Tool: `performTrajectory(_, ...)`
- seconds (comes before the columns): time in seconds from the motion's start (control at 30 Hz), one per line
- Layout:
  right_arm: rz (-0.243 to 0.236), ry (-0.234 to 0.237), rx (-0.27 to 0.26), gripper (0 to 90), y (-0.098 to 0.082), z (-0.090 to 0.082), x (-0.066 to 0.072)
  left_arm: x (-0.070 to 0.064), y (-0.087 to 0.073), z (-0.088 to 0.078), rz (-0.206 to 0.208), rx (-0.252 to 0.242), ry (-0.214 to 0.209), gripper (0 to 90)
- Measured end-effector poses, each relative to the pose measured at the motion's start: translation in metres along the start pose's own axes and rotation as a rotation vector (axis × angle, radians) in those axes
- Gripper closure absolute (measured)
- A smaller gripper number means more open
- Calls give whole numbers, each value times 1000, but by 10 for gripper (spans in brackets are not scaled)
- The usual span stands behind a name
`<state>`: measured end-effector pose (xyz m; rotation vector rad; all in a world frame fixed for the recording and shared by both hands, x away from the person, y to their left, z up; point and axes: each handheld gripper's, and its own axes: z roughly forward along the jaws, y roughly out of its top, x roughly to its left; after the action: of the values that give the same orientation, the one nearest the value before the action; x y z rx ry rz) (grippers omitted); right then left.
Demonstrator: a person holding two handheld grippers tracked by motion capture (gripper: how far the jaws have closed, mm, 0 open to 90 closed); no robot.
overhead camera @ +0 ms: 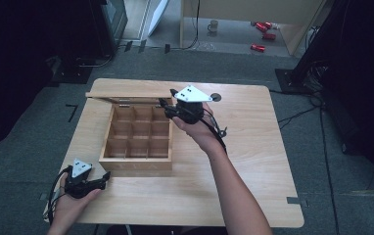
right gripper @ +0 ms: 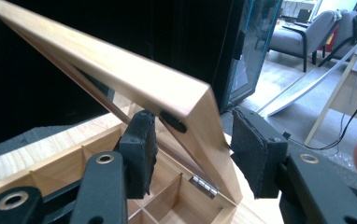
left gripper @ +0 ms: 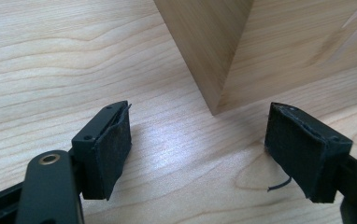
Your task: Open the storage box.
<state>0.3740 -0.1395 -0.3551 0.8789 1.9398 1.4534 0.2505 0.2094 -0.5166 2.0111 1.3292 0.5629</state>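
Lid of the wooden box sits between the right gripper jaws, pads not visibly pressing; left gripper gapes empty near the table's front-left corner.

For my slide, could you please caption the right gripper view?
Right gripper's fingers straddle the side edge of the wooden box's raised lid, above the empty compartments.
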Motion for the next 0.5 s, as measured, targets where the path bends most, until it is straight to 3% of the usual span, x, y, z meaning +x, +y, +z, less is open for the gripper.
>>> performTrajectory(0.1,-20,-24,11,528,-3,10,-1,0,0,0,-3,-2,-3,233)
performTrajectory(0.3,25,-26,0,543,-3,20,-11,1,0,0,-3,-3,-7,233)
performTrajectory(0.5,23,-34,10,567,2,28,-19,1,0,0,-4,-4,-11,233)
